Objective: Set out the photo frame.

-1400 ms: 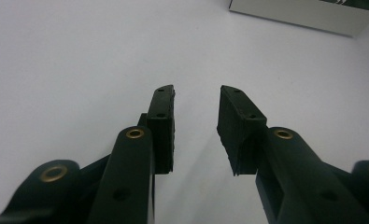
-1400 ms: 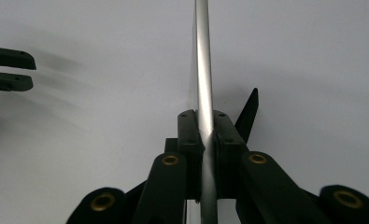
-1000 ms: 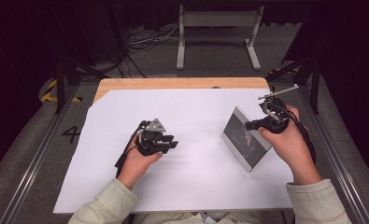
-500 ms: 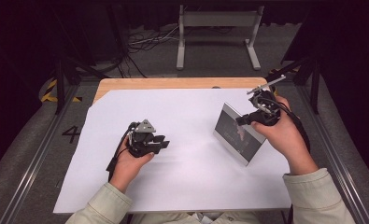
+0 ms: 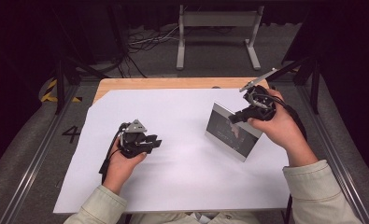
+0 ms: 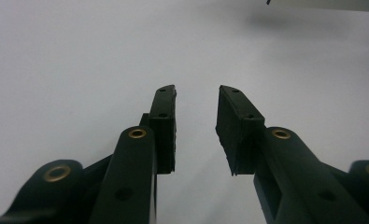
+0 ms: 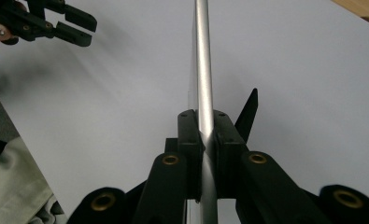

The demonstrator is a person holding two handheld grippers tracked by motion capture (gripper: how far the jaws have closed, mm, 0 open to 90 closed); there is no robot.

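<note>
Right gripper (image 5: 238, 117) clamped on picture frame's (image 5: 231, 132) top edge, frame upright on white table (image 5: 182, 186). Left gripper (image 5: 155, 141) open, empty, well apart.

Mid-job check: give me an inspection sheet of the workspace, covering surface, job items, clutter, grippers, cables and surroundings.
Surface: white sheet over a wooden table.
Job's things: silver-framed picture frame with dark glass, standing on its lower edge, tilted.
Clutter: nothing seen.
Grippers: right gripper shut on the frame's metal edge; left gripper open, nothing between its jaws, over bare sheet.
Cables: black cable trails from the left gripper; loose cables on the floor beyond.
Surroundings: grey metal stand, dark floor.
</note>
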